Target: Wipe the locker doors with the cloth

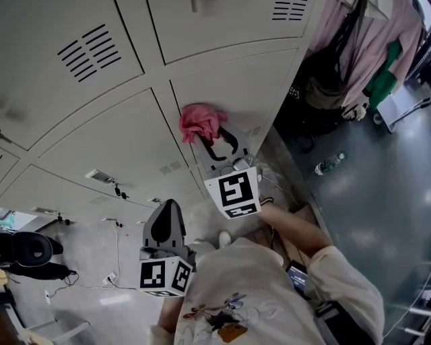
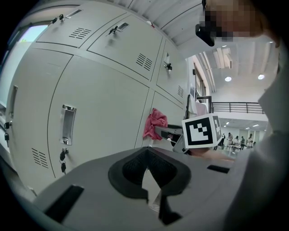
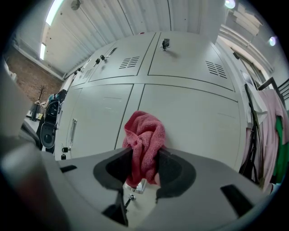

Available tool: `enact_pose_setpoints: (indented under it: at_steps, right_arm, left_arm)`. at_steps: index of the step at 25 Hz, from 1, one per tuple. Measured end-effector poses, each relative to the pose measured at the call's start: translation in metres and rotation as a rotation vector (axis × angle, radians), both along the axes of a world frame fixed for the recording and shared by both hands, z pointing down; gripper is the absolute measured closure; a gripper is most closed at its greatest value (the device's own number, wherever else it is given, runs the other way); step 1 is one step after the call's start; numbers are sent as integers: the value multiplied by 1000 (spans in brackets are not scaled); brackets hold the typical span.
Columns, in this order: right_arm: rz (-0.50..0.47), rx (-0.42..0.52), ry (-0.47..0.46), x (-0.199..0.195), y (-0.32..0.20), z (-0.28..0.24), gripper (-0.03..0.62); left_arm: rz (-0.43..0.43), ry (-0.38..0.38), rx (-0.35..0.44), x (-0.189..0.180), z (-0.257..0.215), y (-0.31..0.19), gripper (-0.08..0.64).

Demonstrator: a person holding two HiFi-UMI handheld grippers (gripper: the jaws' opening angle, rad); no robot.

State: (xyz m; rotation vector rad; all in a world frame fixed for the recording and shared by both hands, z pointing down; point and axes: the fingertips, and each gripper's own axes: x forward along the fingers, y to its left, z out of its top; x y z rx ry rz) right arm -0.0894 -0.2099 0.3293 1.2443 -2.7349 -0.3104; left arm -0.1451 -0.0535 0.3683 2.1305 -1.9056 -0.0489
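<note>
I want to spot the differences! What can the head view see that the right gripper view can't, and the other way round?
Only the head view shows a bottle lying on the floor and the marker cube on the right gripper. Only the right gripper view shows ceiling lights and looks right between the tongs, shut on the pink cloth. Both show the cloth at the grey locker doors.

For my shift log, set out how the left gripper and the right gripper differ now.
The right gripper is shut on the crumpled pink cloth; the left gripper is shut on nothing. The right gripper holds its cloth against a grey metal locker door; the left gripper hangs back, off the doors. Both are grey, carry a marker cube and point at the lockers.
</note>
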Motion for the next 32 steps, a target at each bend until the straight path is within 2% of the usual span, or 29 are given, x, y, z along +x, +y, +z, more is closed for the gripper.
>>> enact_pose_setpoints:
  at_steps: [5,12,25,32]
  right_arm:
    - [-1,28,28,-4,6,7,439]
    - [-30,-14,77,-16,14,34,439]
    - [-20,-27,76,-8,9,42,439]
    - [17,-35,87,8,-1,45,439]
  left_arm:
    - [-8,-3,-3,1,0,1,557]
    - [-11,-7,-10,3,0,1,557]
    - [-11,-7,-28,3,6,0,557]
    - [3,-3,-28,5,7,-4,557]
